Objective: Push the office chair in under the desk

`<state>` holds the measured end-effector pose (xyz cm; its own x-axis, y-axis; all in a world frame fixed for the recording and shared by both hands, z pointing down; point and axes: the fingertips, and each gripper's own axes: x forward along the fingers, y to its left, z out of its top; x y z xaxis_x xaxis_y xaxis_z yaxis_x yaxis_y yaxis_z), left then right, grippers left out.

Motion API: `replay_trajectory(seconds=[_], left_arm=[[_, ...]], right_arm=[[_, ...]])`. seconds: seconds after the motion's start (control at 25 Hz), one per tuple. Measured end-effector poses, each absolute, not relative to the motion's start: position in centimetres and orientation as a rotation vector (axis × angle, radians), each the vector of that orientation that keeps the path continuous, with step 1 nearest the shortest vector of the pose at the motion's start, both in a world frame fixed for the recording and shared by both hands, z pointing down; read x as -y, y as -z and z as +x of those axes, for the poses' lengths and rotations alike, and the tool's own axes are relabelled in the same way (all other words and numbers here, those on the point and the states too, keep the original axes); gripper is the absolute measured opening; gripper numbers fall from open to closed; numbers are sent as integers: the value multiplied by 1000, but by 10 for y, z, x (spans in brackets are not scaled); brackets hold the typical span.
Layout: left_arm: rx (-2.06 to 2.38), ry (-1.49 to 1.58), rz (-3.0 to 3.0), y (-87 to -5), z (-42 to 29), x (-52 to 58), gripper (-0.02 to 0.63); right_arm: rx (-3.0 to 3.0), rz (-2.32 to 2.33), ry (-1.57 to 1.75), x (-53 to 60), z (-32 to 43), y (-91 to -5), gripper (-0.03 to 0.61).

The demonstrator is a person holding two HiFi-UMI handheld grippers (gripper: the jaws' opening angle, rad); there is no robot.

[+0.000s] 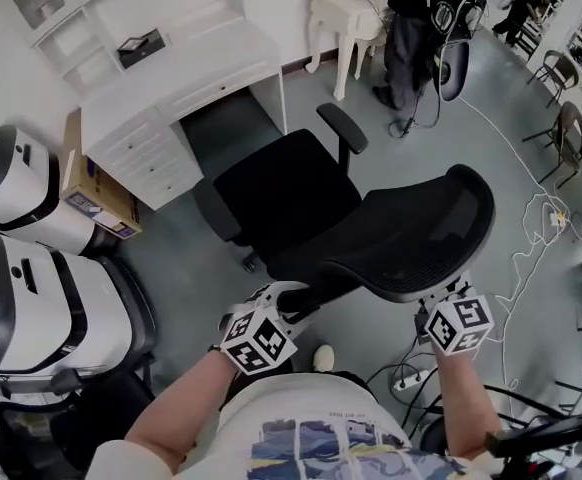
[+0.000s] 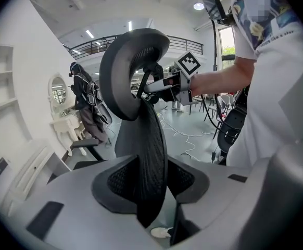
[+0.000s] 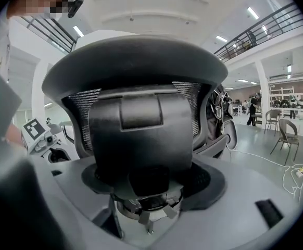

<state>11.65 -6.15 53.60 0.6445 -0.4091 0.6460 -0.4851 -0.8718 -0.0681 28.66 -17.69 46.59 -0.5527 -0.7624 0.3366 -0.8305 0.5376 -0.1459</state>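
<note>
Head view: office chair [image 1: 281,193] stands on the near side of the white table [image 1: 171,78], seat turned toward it; your left tongs [image 1: 289,298] and right tongs [image 1: 449,303] sit at the backrest [image 1: 421,233] ends | Left gripper view: your left tongs clenched on the backrest's mesh edge | Right gripper view: your right tongs grasping the backrest's rear plastic.

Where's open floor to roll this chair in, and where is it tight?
The kneehole under the desk is bare, as is the floor strip between it and the office chair. Floor beyond the right-hand armrest is also open. Crowded: cardboard box and white machines on the left; cables on the right.
</note>
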Motion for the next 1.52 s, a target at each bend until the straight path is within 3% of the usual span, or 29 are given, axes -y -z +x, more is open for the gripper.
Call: replay_trajectory(seconds=[0.52,1.52], left_arm=[[605,-1002,2837,-531,13,108,152],[614,-1000,2842,-530,-105,206,153]], right_arm=[[2474,1410,-455,211,190,-463,339],[2457,1421,-463,305,74,-463,340]])
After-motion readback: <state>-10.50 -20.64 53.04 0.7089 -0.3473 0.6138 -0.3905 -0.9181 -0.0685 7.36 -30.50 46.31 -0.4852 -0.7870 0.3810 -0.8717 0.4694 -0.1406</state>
